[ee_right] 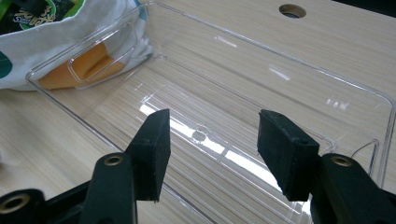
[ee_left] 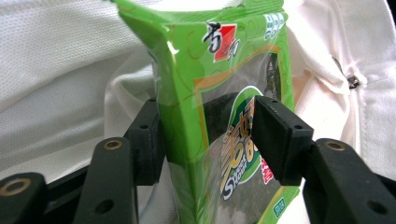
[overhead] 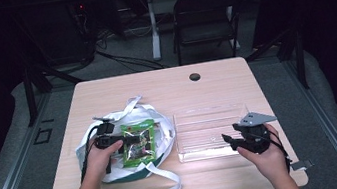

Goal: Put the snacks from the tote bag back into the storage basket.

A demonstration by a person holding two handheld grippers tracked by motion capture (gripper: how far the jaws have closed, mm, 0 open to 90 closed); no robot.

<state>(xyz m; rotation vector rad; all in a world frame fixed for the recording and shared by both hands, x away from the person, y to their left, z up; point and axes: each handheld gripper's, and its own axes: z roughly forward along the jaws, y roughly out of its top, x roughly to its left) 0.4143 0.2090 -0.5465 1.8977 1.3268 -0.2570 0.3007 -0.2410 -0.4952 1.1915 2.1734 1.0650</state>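
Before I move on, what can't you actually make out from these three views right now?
- What else the white bag holds: in the high view, the green snack packet and the left gripper cover its opening.
- The orange thing: in the right gripper view, seen only through the clear bin wall, partly under bag cloth.
- The packet's lower end: left gripper view, cut off by the bottom edge.
- The packet's print: too small in the high view.
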